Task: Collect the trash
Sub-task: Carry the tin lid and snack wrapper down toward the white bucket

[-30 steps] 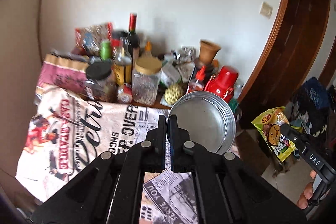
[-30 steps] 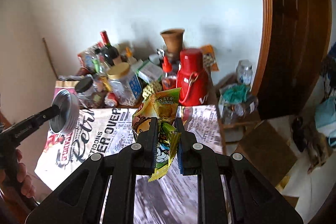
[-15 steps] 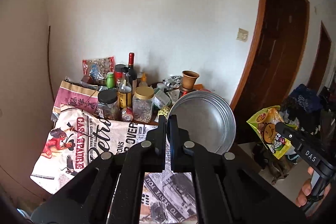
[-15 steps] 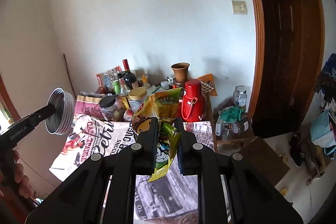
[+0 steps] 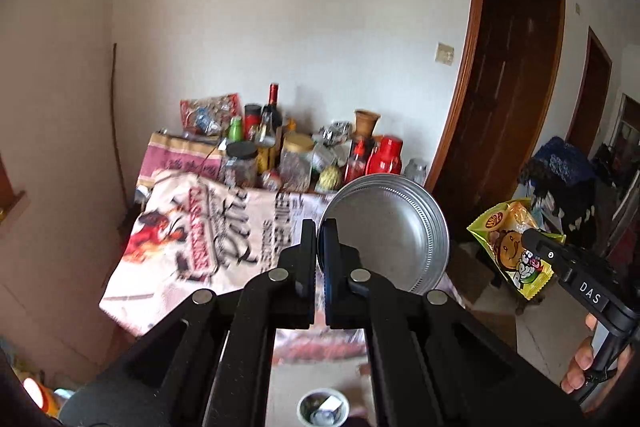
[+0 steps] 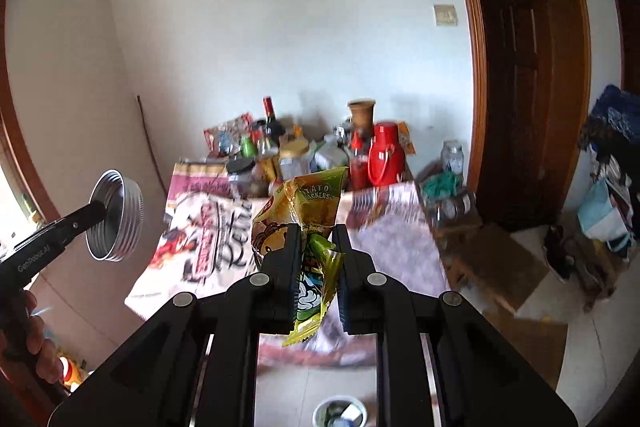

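Note:
My left gripper (image 5: pixel 319 239) is shut on the rim of a round silver metal lid (image 5: pixel 388 231), held in the air in front of the table. The lid also shows in the right wrist view (image 6: pixel 116 217). My right gripper (image 6: pixel 316 243) is shut on a yellow-green potato cracker wrapper (image 6: pixel 308 211), which also shows in the left wrist view (image 5: pixel 514 243). A small round bin (image 6: pixel 340 413) with scraps inside stands on the floor below both grippers; it also shows in the left wrist view (image 5: pixel 323 407).
A table with a printed cloth (image 5: pixel 192 227) carries jars, bottles and a red flask (image 6: pixel 386 155) at its back. A cardboard box (image 6: pixel 504 263) lies on the floor to the right. Dark wooden doors (image 5: pixel 508 87) stand at the right.
Both grippers have drawn back and away from the table with their items still held. The table now looks smaller and farther, and the floor bin has come into view.

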{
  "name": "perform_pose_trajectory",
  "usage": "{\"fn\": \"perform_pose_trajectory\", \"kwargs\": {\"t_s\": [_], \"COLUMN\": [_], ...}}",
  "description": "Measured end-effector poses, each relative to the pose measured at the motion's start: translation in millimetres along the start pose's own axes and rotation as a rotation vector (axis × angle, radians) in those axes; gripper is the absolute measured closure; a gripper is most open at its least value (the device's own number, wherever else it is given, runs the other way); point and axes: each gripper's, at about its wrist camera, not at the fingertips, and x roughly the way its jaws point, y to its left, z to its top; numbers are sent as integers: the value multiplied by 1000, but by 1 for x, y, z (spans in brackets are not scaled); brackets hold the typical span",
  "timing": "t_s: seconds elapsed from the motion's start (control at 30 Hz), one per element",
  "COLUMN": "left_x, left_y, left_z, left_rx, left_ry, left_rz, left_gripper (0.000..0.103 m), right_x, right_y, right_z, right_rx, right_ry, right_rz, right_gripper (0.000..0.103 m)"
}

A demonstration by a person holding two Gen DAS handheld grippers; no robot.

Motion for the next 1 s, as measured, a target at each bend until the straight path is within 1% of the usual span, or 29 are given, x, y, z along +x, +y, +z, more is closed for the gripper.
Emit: {"fn": "perform_pose_trajectory", "kwargs": {"t_s": [0.1,0.2,0.27,0.33,0.47,0.53,0.6,0.63,0.73,0.9,0.93,1.0], "left_x": [-14,-18,-15,-15,-1,14,28,40,70,129,144,164], "left_y": [9,12,11,9,2,-3,-5,-8,-15,-20,-18,-14], "left_z": [-24,-46,-62,-75,-100,-114,-127,-138,-167,-236,-257,-287], "left_rx": [-2,-9,-4,-4,-9,-16,-31,-39,-48,-58,-69,-87], "left_ry": [39,92,141,170,241,288,330,360,433,555,587,629], "left_rz": [-6,-9,-1,3,15,26,27,26,23,38,42,47], "left_gripper": [102,102,102,102,102,102,102,102,102,102,102,102], "right_x": [-12,-17,-15,-14,-7,2,13,22,40,84,96,113], "right_y": [11,16,14,12,6,0,-8,-14,-24,-45,-49,-56], "right_z": [-24,-43,-56,-65,-84,-94,-107,-115,-137,-193,-209,-234], "right_rx": [12,13,35,44,25,24,29,29,1,-15,-20,-26], "right_ry": [36,78,124,162,212,246,298,330,391,524,556,600], "right_rz": [-6,-18,-12,1,-5,-3,2,8,-3,2,3,1], "right_gripper": [89,89,89,89,89,89,89,89,89,89,89,89]}}
